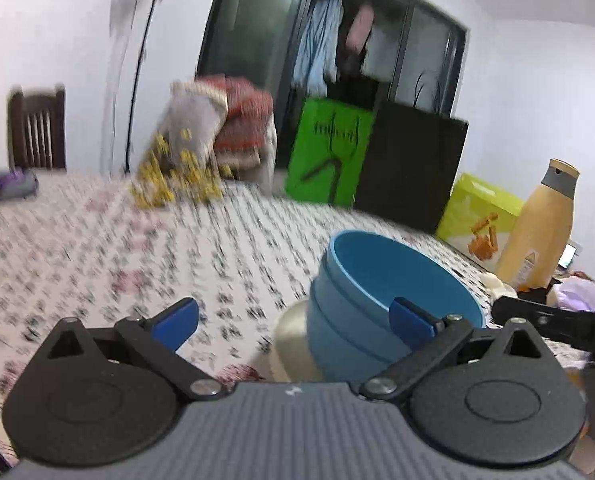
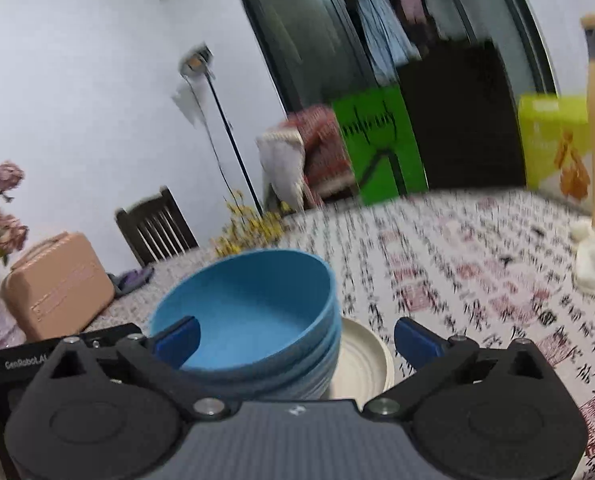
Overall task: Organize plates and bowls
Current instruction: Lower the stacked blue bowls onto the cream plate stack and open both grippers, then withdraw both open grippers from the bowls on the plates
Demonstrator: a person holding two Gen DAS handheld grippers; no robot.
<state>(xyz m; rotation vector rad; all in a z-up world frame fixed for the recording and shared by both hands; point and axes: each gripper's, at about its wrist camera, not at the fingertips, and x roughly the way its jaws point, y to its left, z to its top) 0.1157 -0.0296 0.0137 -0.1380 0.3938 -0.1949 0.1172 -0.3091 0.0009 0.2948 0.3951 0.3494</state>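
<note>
Flanking the stacked blue bowls [image 2: 253,320] that sit on cream plates [image 2: 363,364] on the patterned table [image 2: 477,280], the left gripper [image 1: 293,320] and right gripper [image 2: 297,340] stand wide and empty, best drawn clear without nudging the stack.

Home (wardrobe [image 1: 337,40], dining table [image 1: 97,240])

I am seeing a patterned cloth [image 2: 477,280] covering the bench | tan bottle [image 1: 537,232] standing beside a yellow-green box [image 1: 477,216] | pink case [image 2: 57,284] sitting near a dark chair [image 2: 153,228] | floor lamp [image 2: 217,128] leaning by the wall | green bag [image 1: 329,152] standing behind
</note>
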